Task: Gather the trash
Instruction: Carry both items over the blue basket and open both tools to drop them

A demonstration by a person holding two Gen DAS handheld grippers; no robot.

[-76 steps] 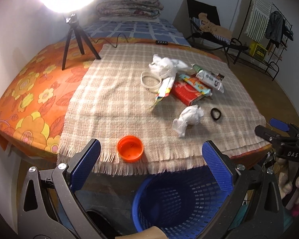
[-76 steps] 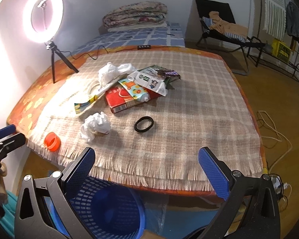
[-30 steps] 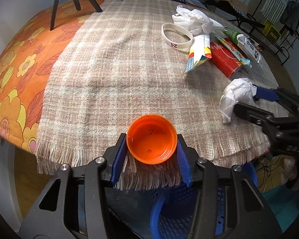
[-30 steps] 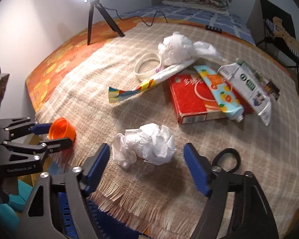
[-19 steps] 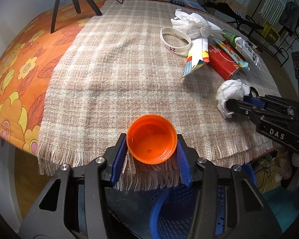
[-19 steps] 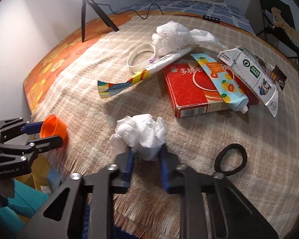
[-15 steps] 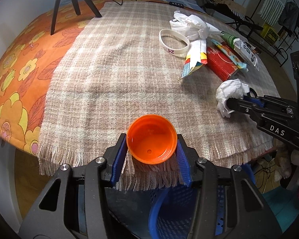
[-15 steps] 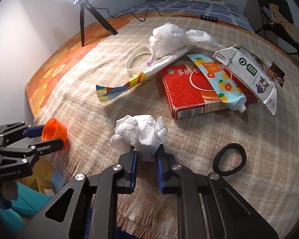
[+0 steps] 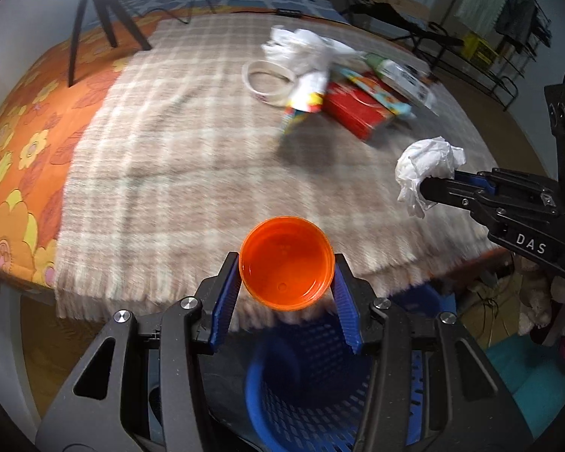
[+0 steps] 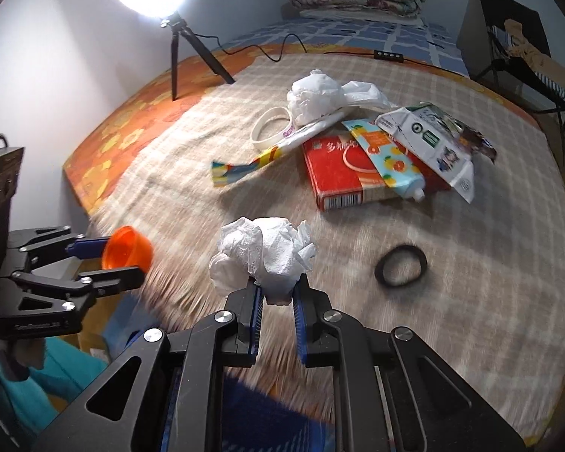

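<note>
A: Nearest you, your left gripper is clamped across the orange cap, one pad on each side of its wall, open side facing the camera. It hangs past the fringe of the plaid blanket, with the blue basket right below.

B: How will the cap handle?

A: Rigid and light, I judge, but smooth (it could pivot between the pads), so keep the hold across the full width.

B: And your other hand?

A: Your right gripper is squeezed nearly closed on the crumpled tissue, pinching its lower part, lifted clear of the blanket near the front edge. It is soft, almost weightless and compresses easily; a loose flap could tear, so grip the dense middle.

B: What remains farther out?

A: A black ring lies to the right. Beyond it sit the red box, a tube, a carton overlapping it, a striped wrapper, a white tape ring and a white bag.
</note>
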